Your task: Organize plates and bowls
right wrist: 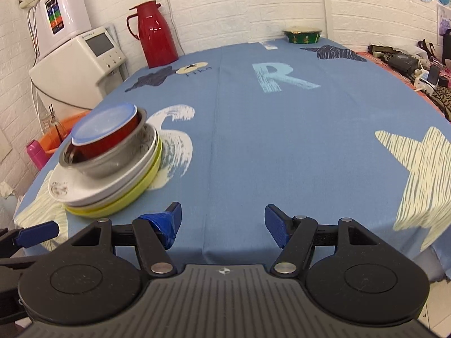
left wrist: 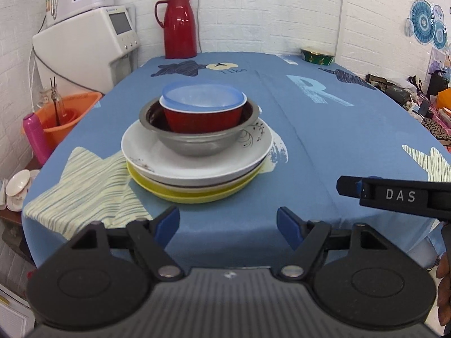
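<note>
Facing the stack (left wrist: 197, 152), we hold the left gripper (left wrist: 228, 225) straight before it, jaws apart and empty. From the right gripper (right wrist: 222, 222), also apart and empty, the stack lies forward-left. We judge the left one nearer to the stack.

Three plates (left wrist: 197, 169) and three bowls (left wrist: 200, 138) are counted stacked; one green bowl (left wrist: 318, 55), one flask (left wrist: 179, 25).
</note>
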Tool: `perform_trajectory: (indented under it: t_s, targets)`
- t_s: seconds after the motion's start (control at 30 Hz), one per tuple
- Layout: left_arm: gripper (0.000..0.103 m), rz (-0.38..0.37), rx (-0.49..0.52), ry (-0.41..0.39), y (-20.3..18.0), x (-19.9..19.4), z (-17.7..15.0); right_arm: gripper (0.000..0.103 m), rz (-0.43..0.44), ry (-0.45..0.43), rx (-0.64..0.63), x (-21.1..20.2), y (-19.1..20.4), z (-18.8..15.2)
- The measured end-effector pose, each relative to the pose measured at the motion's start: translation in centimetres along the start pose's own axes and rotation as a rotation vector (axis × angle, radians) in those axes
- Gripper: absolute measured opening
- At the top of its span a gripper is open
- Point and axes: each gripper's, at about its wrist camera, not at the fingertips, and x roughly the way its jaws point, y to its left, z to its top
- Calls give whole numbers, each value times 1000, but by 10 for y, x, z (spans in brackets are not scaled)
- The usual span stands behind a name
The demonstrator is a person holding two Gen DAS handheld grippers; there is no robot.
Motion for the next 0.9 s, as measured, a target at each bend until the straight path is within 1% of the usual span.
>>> perform_trajectory:
  t_s: [0.2,0.33,0.5,0.63,0.8,0.9]
  targets:
    - [76,-5,14,3,-5,-1,-2,51,-14,-20,-26,-5,4,-3]
    - [76,10,30,2,-7,0,-3,51,-13,-8,-30,-2,5,-4]
    - [76,21,41,0,-6,1,-2,51,0,-2,-23,-1,6,-5]
    - [76,12,39,9,-5,1,-2,51,29,15,-16,0,7,-5]
    - [76,14,43,-22,-5,-1,-3,51,27,16,-18,0,10,-6]
    - [76,12,35,-25,-3,-2,-2,51,27,18,-12,1,9,-4]
